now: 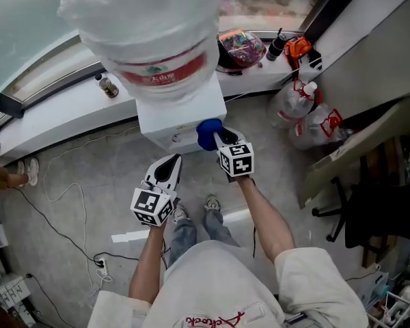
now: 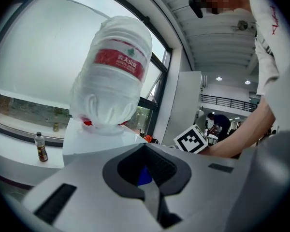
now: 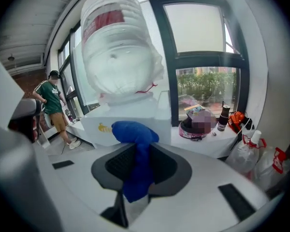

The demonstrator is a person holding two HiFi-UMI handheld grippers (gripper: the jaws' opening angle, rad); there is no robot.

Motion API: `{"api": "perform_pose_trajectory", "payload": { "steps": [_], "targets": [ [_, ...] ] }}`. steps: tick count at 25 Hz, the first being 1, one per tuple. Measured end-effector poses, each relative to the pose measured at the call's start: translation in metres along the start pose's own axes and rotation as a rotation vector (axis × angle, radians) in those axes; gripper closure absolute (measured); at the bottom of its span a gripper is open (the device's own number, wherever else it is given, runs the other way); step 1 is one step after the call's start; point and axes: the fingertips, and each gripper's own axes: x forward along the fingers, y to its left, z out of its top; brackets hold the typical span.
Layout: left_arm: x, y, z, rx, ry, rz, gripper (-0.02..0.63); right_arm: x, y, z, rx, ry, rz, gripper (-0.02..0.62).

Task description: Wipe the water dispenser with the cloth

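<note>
Jaws of the right gripper (image 1: 217, 139) are pinching one blue cloth (image 3: 135, 144), its soft bunched top bulging above them and pressing against the near right edge of the water dispenser (image 1: 181, 118). Just to the left, the left gripper (image 1: 169, 165) is hanging a little short of the dispenser's front, its jaws closed together with nothing between them. One boxy white cabinet is carrying one upturned, ribbed clear plastic jug (image 1: 147, 26) with a red label band. Bare grey floor (image 1: 75, 176) is lying open to the near left, crossed by thin cables, while crumpled plastic bags (image 1: 307, 118) are crowding the right side. Behind, a smooth white window ledge (image 1: 55, 118) is curving past, holding one small bottle (image 1: 108, 86) to the left of the dispenser.
</note>
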Motion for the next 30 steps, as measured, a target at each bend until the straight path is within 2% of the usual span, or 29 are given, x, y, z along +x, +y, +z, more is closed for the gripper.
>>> {"api": "perform_pose_trajectory", "payload": {
  "steps": [8, 15, 21, 30],
  "targets": [
    [0.024, -0.016, -0.001, 0.017, 0.022, -0.022, 0.595, -0.012, -0.041, -0.001, 0.028, -0.009, -0.043, 0.503],
    [0.018, -0.018, -0.002, 0.011, 0.018, -0.016, 0.595, -0.022, -0.032, 0.000, 0.021, -0.015, -0.034, 0.503],
    [-0.010, -0.007, -0.002, 0.004, -0.004, 0.021, 0.595, -0.022, 0.033, -0.006, 0.006, -0.024, 0.053, 0.503],
    [-0.081, 0.045, -0.009, -0.024, -0.024, 0.163, 0.595, 0.020, 0.167, -0.021, -0.059, 0.031, 0.252, 0.503]
  ]
}}
